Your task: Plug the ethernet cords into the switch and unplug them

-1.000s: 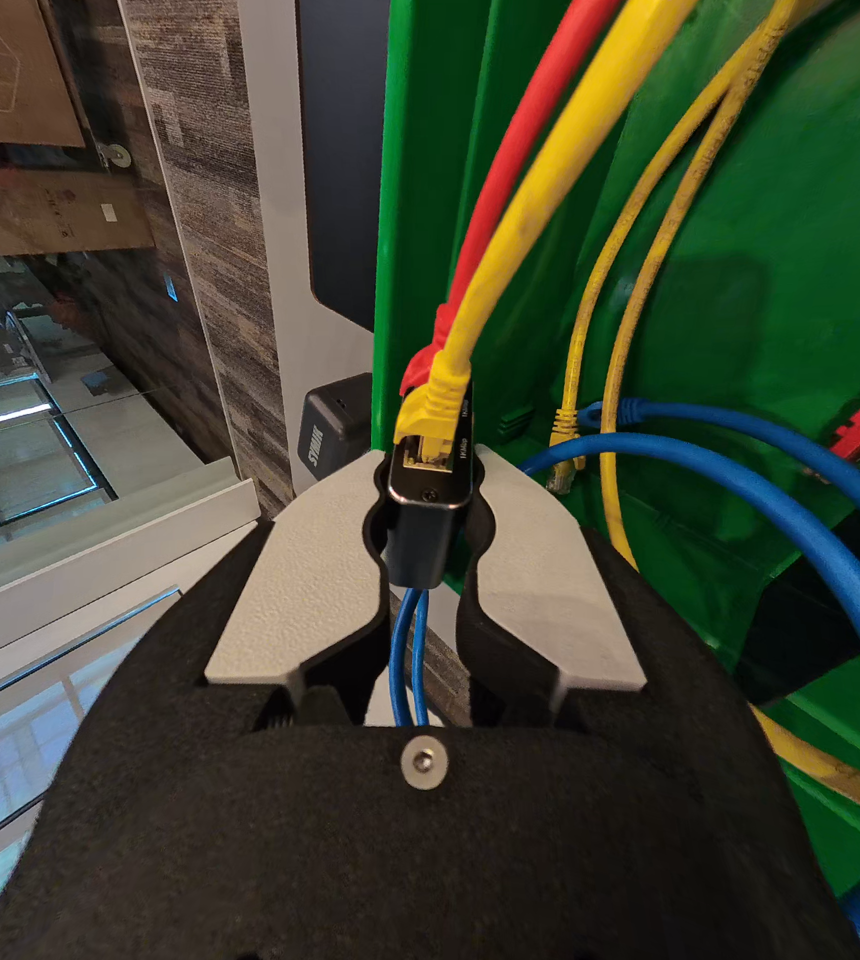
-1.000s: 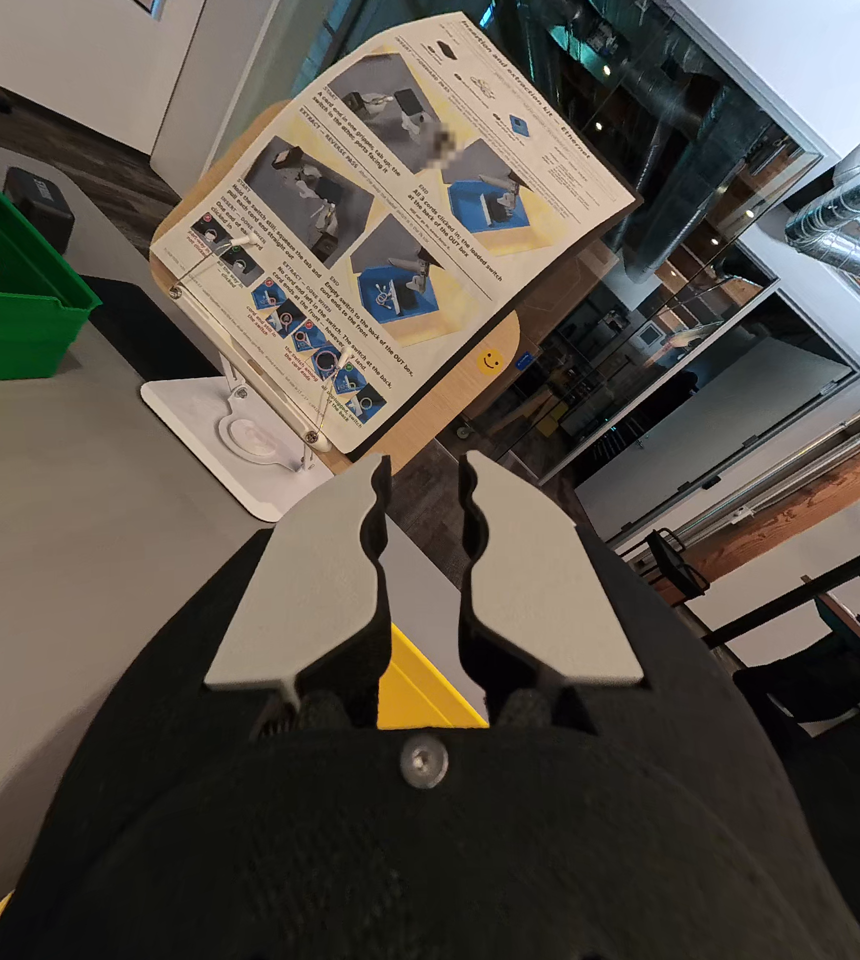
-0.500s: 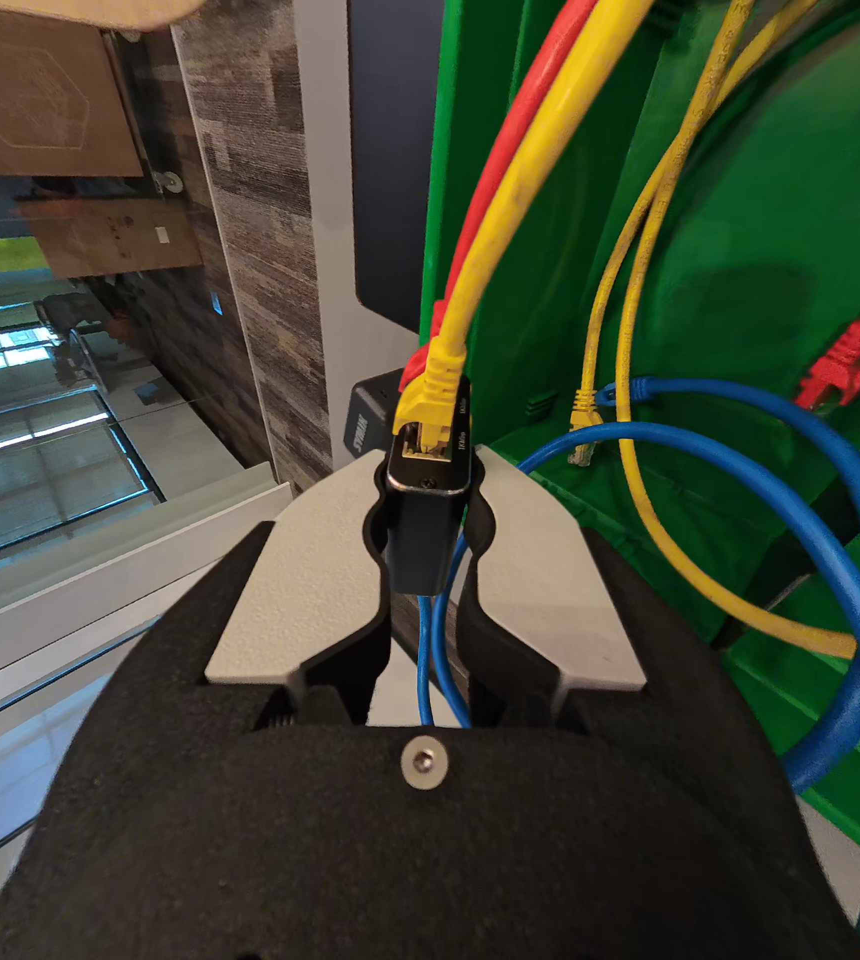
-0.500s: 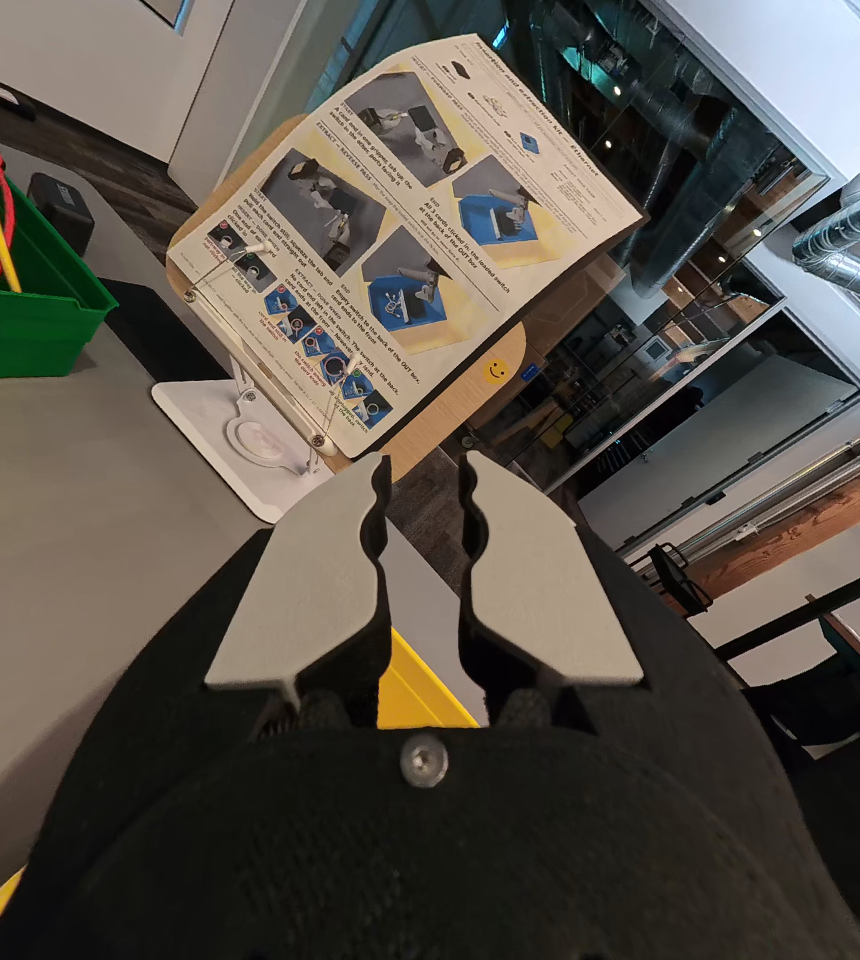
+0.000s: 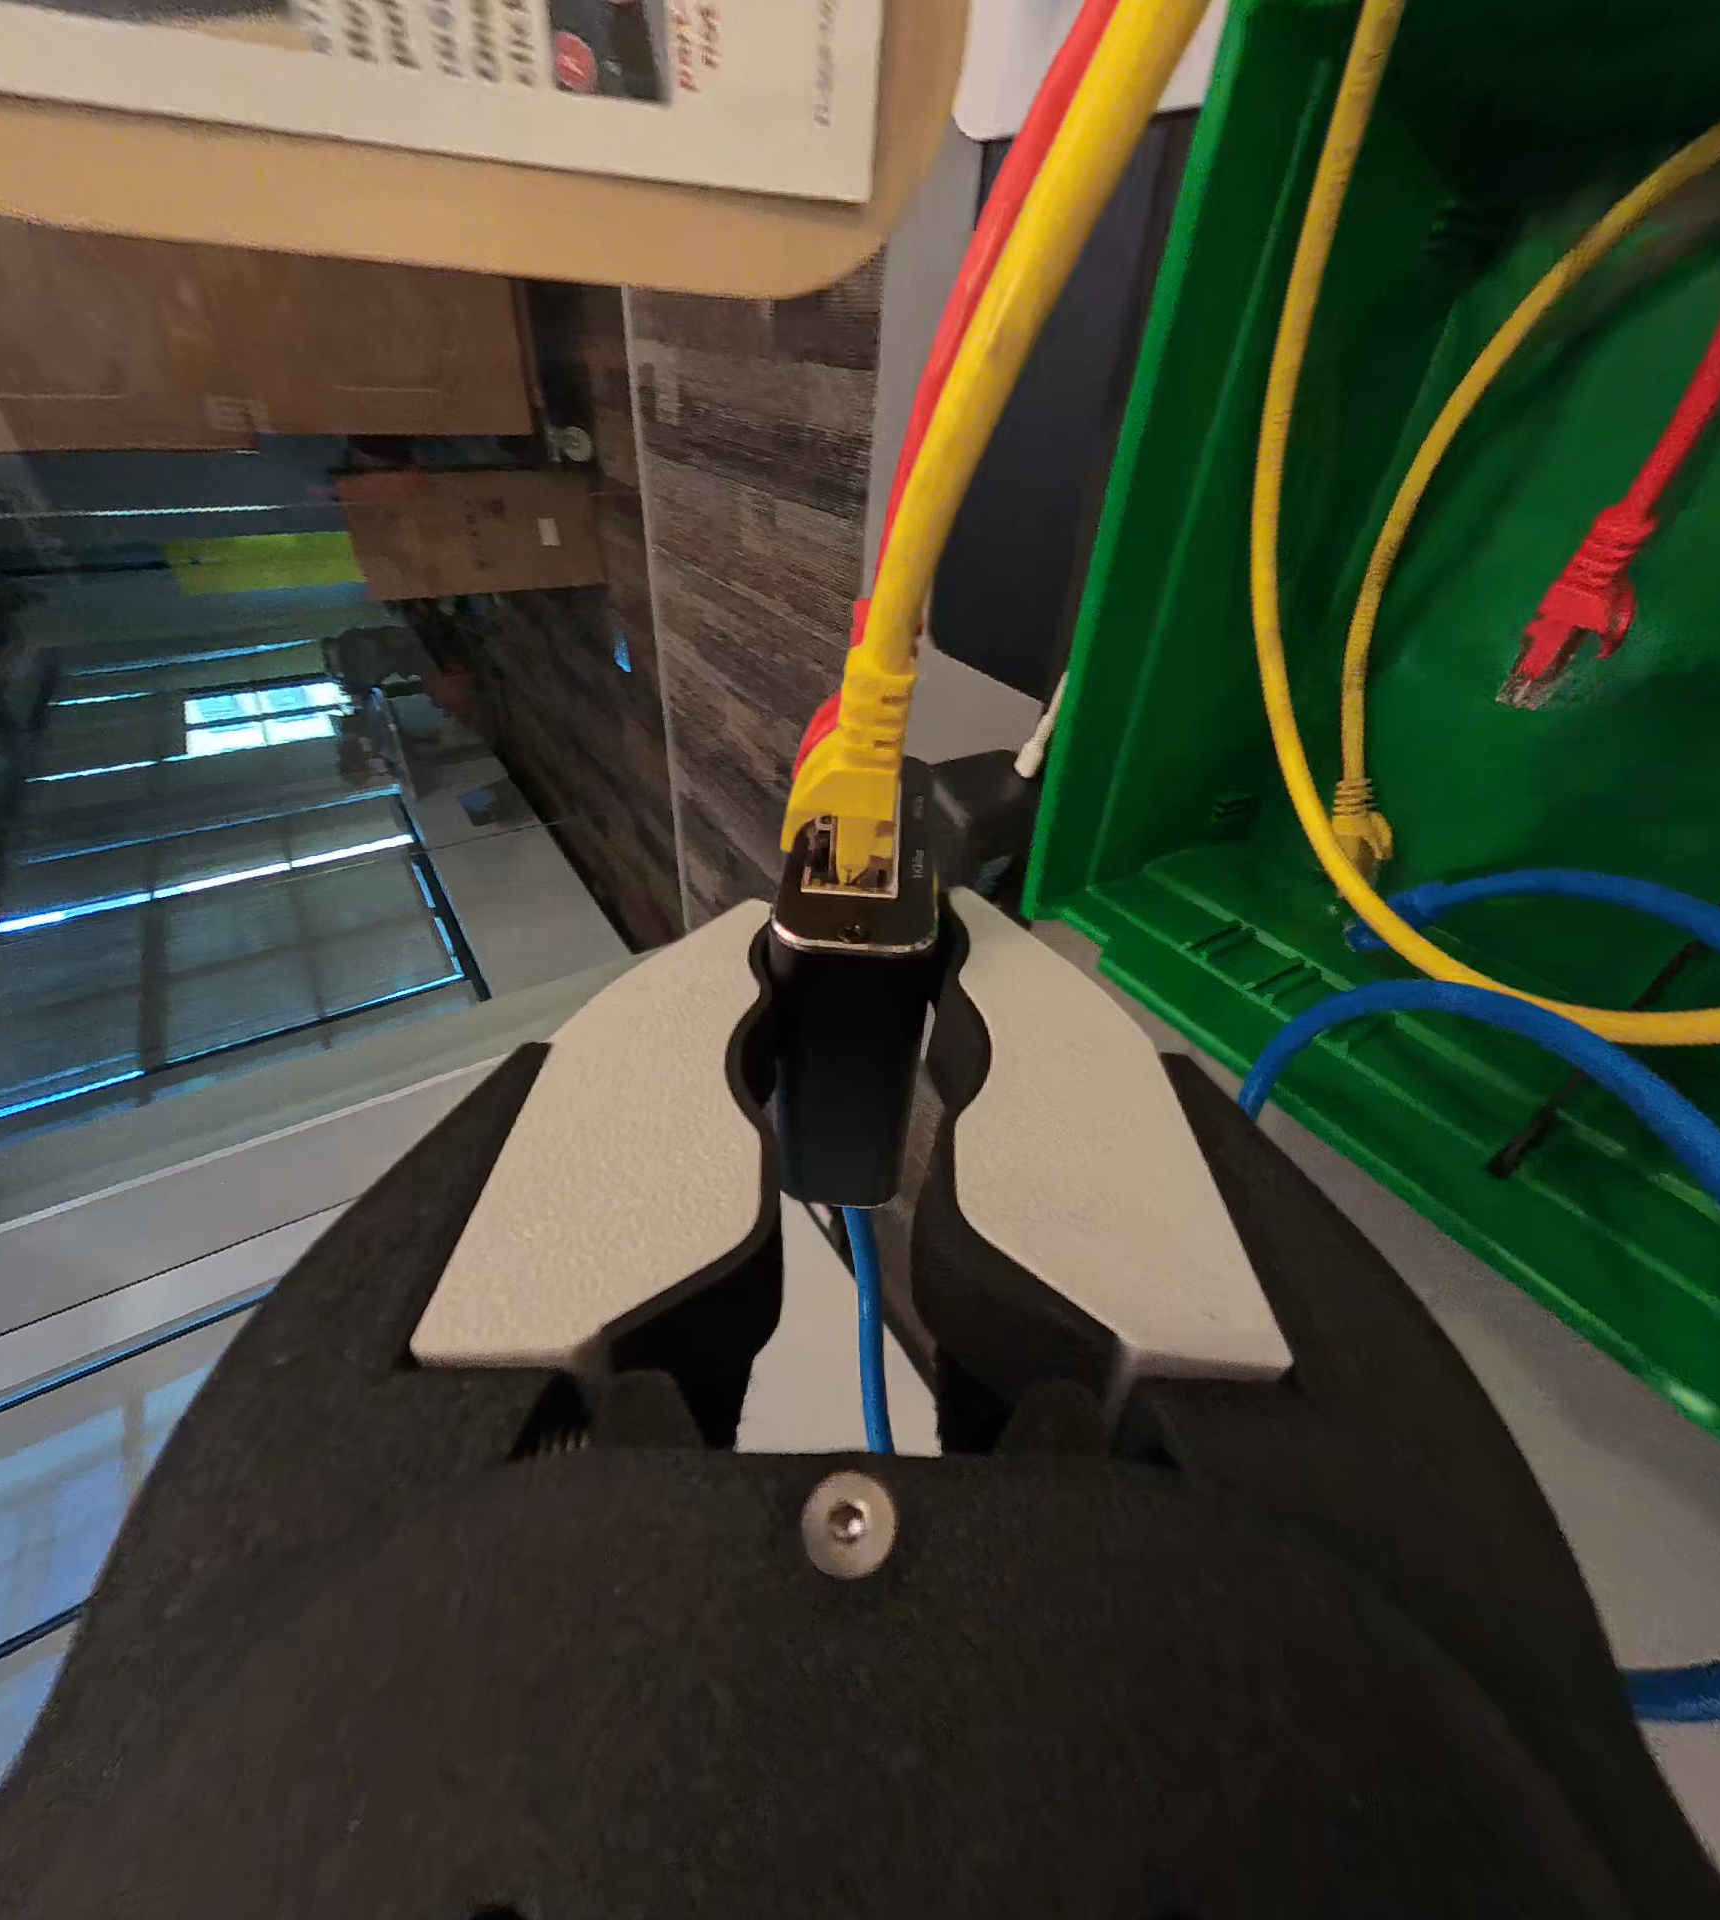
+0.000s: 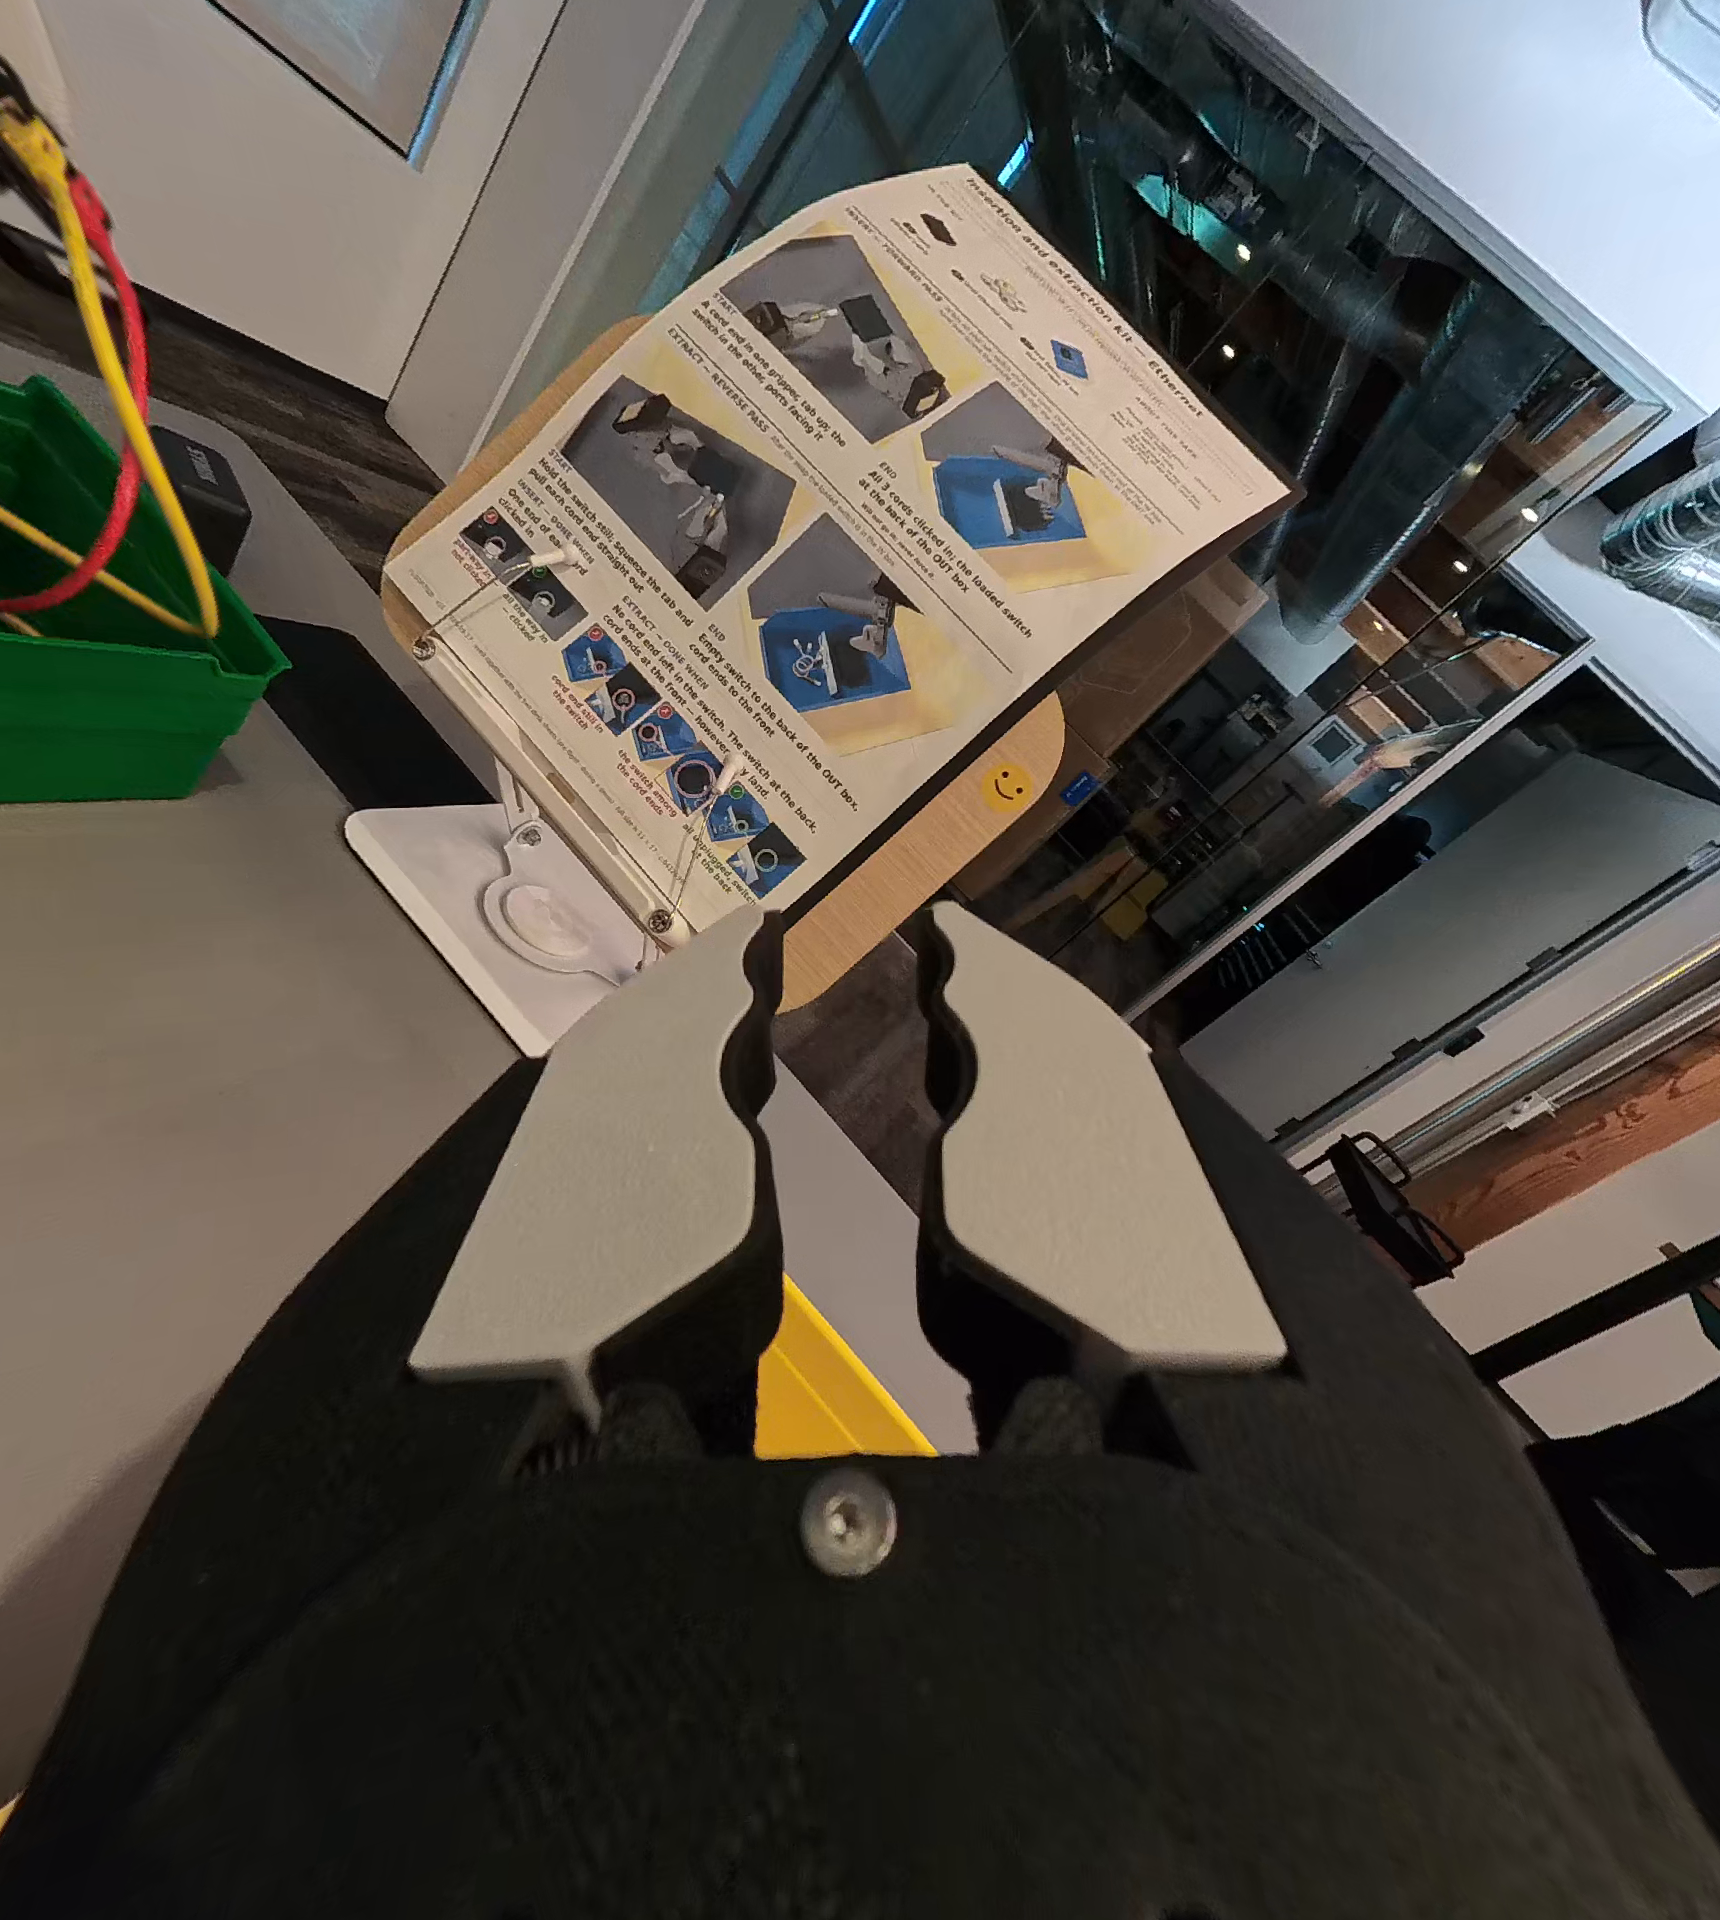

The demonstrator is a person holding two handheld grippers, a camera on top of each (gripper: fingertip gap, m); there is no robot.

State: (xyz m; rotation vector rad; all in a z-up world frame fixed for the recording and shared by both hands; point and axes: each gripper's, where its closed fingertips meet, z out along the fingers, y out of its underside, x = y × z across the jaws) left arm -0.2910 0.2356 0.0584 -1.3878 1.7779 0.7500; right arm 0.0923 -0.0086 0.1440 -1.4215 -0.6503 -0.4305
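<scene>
Black-bodied, the small rectangular ethernet switch (image 5: 851,1049) is clamped between the left gripper's (image 5: 851,935) grey fingers beside the green plastic bin (image 5: 1199,644), port face outward, evidently to steady it while its yellow cord (image 5: 981,343) and red cord (image 5: 939,395) are plugged in. Apart over the grey table (image 6: 108,1039), the right gripper (image 6: 848,935) holds nothing, fingers narrowly parted, apparently free to take a plug.

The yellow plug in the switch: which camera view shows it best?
The left wrist view. There the yellow plug sits close and centred, in the port of the black switch held between the left gripper fingers. The right wrist view shows the same plug only small, in the top left corner.
</scene>
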